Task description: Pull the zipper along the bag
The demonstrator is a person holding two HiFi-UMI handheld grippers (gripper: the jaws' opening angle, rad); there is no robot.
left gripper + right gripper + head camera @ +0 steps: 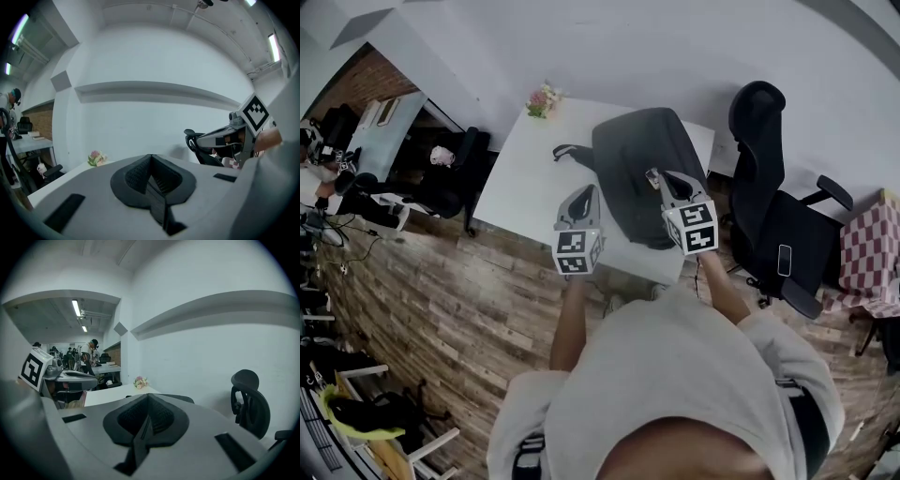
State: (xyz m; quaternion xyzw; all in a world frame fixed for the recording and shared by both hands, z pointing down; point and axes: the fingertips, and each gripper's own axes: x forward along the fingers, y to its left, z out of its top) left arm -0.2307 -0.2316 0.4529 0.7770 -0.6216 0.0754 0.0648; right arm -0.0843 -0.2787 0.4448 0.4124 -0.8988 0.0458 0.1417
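A dark grey backpack (pixel 636 159) lies on the white table (pixel 520 187), its strap (pixel 567 152) trailing to the left. I cannot make out its zipper. My left gripper (pixel 584 195) hovers over the table just left of the bag, shut with nothing between the jaws. My right gripper (pixel 655 177) hangs above the bag's right part, also shut and empty. In the left gripper view the closed left gripper (pixel 151 157) points level at the wall, well above the table. In the right gripper view the right gripper (pixel 147 398) does too, with a sliver of the bag (pixel 182 399) showing just past it.
A small bunch of flowers (pixel 543 99) sits at the table's far left corner. A black office chair (pixel 773 211) stands right of the table, with a checkered cloth (pixel 868 255) beyond it. Desks and people (pixel 337 169) fill the far left. The floor is wood plank.
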